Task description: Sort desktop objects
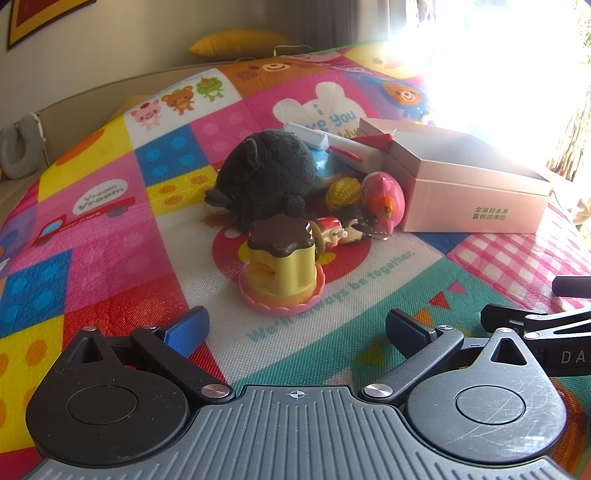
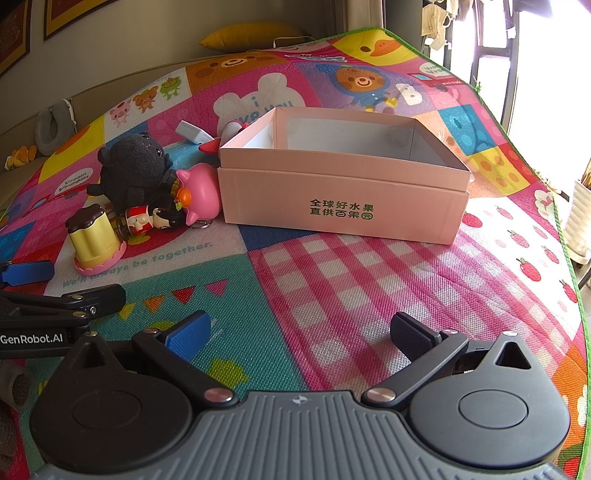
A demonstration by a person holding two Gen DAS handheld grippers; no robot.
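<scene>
Your left hand-held gripper (image 1: 295, 328) is closest, low over the colourful play mat (image 1: 110, 236), with its two blue-padded fingers wide apart and nothing between them. Your right hand-held gripper (image 2: 301, 328) is the same, fingers spread and holding nothing, over the pink checked patch of the mat. Just ahead of your left one stands a yellow pudding toy (image 1: 281, 264) with a brown top and a pink frilly base. Behind it lies a small doll in red (image 1: 334, 230) on its side, touching a pink pig toy (image 1: 382, 197). A black plush toy (image 1: 266, 177) sits just beside them. The pig leans against the pink cardboard box (image 2: 343, 201), which is open on top. Farther back, a yellow cushion (image 2: 251, 35) lies past the mat's edge.
</scene>
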